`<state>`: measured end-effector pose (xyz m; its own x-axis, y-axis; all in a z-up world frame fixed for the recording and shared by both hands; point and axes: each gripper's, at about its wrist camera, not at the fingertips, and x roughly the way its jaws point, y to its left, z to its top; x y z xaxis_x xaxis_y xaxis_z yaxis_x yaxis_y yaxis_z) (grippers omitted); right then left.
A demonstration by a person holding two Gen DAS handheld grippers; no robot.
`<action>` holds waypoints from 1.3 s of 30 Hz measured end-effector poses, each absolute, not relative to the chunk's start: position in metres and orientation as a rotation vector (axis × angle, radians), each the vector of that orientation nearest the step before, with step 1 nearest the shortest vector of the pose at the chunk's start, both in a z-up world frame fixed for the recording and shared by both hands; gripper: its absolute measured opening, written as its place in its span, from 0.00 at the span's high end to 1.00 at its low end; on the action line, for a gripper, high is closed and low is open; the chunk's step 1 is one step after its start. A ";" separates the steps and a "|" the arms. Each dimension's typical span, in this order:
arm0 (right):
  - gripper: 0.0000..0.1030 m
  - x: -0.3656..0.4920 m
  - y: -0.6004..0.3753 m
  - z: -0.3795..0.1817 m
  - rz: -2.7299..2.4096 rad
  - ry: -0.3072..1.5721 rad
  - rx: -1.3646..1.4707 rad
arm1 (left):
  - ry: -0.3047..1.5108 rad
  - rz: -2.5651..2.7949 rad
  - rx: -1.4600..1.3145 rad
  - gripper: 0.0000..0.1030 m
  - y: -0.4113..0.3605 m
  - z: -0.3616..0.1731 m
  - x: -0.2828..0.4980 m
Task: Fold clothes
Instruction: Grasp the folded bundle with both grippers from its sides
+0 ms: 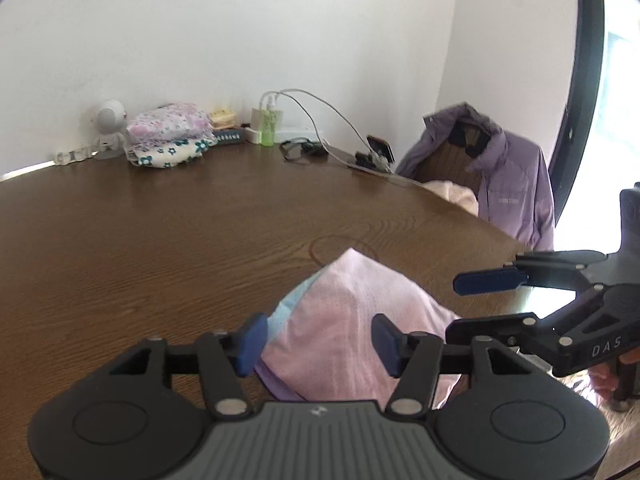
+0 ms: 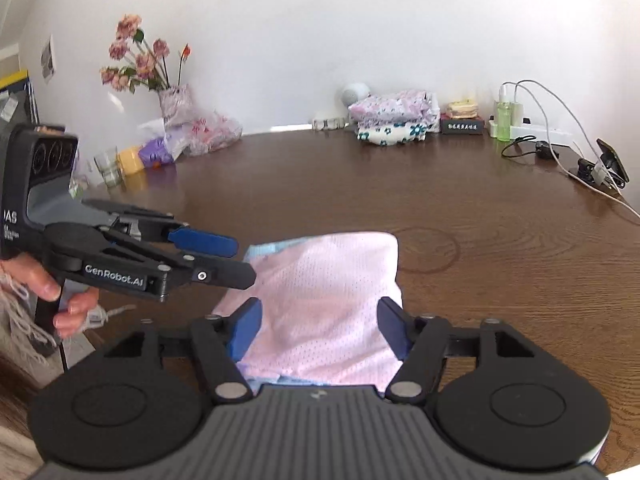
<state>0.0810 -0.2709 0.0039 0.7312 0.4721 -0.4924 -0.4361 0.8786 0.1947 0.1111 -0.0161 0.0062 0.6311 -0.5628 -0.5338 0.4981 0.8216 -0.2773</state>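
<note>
My left gripper [image 1: 316, 344] and right gripper [image 2: 320, 332] both gape wide, holding nothing, over the pink mesh garment [image 2: 324, 304] lying compactly on the wooden table [image 2: 500, 280]; light, limp, probably best pinched at corners; housings read "GenRobot.AI" and "DAS".

A pink mesh garment [image 2: 324, 304] lies folded into a compact rectangle on the brown wooden table [image 2: 500, 208], near its front edge. Light blue fabric [image 1: 286, 312] shows along its left side. The surface is slightly rumpled, not flat.
</note>
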 end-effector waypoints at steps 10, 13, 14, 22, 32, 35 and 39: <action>0.00 0.099 -0.293 -0.004 0.464 0.629 0.262 | 0.723 -0.479 -0.224 0.00 -0.007 0.012 0.105; 0.00 0.104 -0.297 -0.009 0.450 0.643 0.284 | 0.787 -0.451 -0.268 0.00 -0.006 0.004 0.113; 0.00 0.106 -0.299 -0.010 0.448 0.646 0.288 | 0.809 -0.442 -0.284 0.00 -0.005 0.001 0.115; 0.00 0.138 -0.307 -0.010 0.542 0.729 0.204 | 1.001 -0.447 -0.448 0.15 -0.005 -0.008 0.141; 0.17 0.167 -0.316 -0.024 0.610 0.877 0.260 | 1.102 -0.394 -0.543 0.34 -0.012 -0.012 0.156; 0.20 0.171 -0.317 -0.024 0.633 0.889 0.290 | 1.124 -0.373 -0.571 0.59 -0.012 -0.014 0.160; 0.26 0.174 -0.321 -0.024 0.640 0.899 0.299 | 1.153 -0.344 -0.608 0.63 -0.013 -0.016 0.165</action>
<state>0.1735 -0.3206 -0.0235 0.4543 0.6300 -0.6299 -0.3889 0.7764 0.4960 0.1646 -0.0127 -0.0157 0.3793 -0.5495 -0.7445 -0.0512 0.7909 -0.6098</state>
